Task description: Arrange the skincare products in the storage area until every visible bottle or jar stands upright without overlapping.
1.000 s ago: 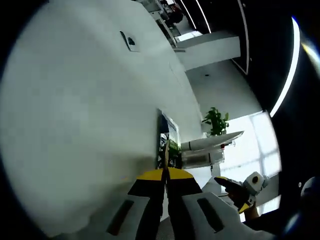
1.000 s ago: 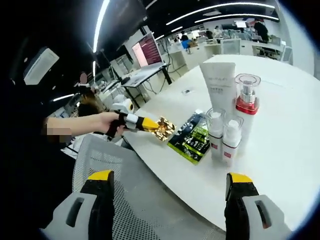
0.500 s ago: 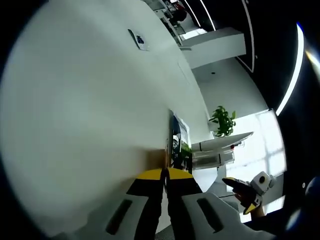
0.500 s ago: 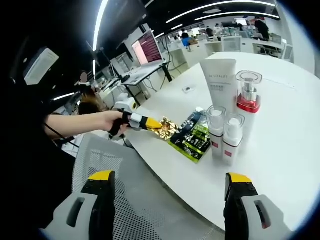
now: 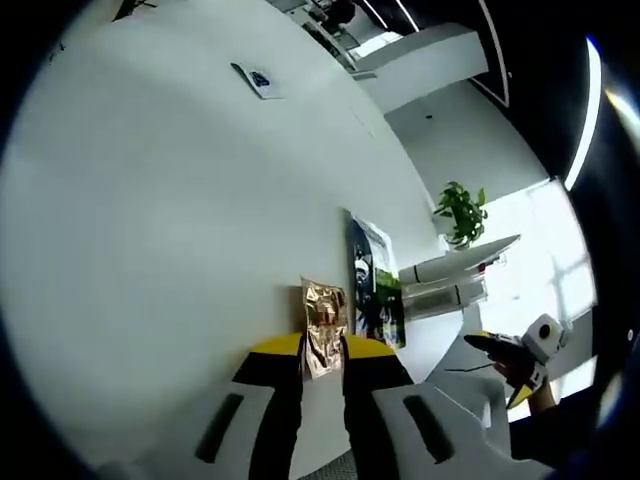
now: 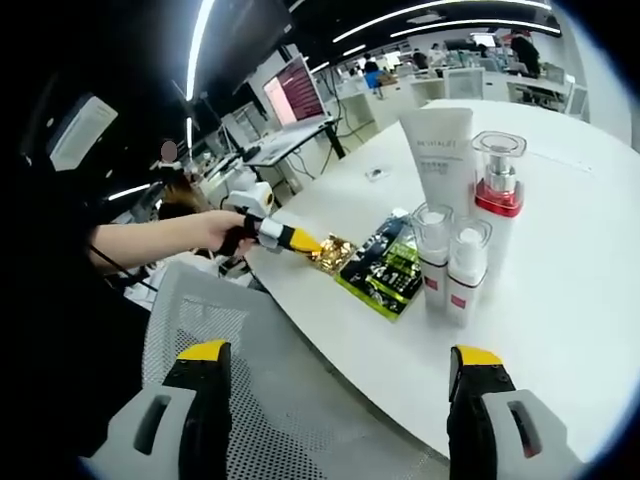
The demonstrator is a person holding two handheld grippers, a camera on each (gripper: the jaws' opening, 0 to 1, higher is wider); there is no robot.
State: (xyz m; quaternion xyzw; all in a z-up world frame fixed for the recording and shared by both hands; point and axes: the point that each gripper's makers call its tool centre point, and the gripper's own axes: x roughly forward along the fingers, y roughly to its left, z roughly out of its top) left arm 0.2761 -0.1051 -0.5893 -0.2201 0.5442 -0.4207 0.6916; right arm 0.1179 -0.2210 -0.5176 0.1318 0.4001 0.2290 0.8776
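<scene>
Two hand-held grippers are at work. The right hand-held gripper [image 6: 340,385] hangs released and empty off the desk's near edge, its jaws wide apart above a mesh chair [image 6: 230,350]. The left hand-held gripper [image 5: 322,350] has its jaws set narrowly apart with a gold sachet [image 5: 323,330] lying flat on the desk [image 5: 150,250] between the tips; whether the pads press it cannot be told. From the right gripper view that same gripper [image 6: 300,243] reaches in to touch the sachet [image 6: 332,253] at the desk edge.

Just beyond the sachet lies a dark green packet [image 6: 383,268], flat and just beside it. Past that, four containers stand upright in a tight cluster: two small clear-capped bottles [image 6: 448,270] in front, a red-collared pump bottle [image 6: 497,205] and a white tube [image 6: 440,155] behind. Far off on the desk lies a small card [image 5: 255,80].

The step in hand seems to be placing or nudging the sachet beside the packet so nothing overlaps. Next, the left gripper should lift clear without dragging the sachet, and the gap between sachet and packet should be checked.
</scene>
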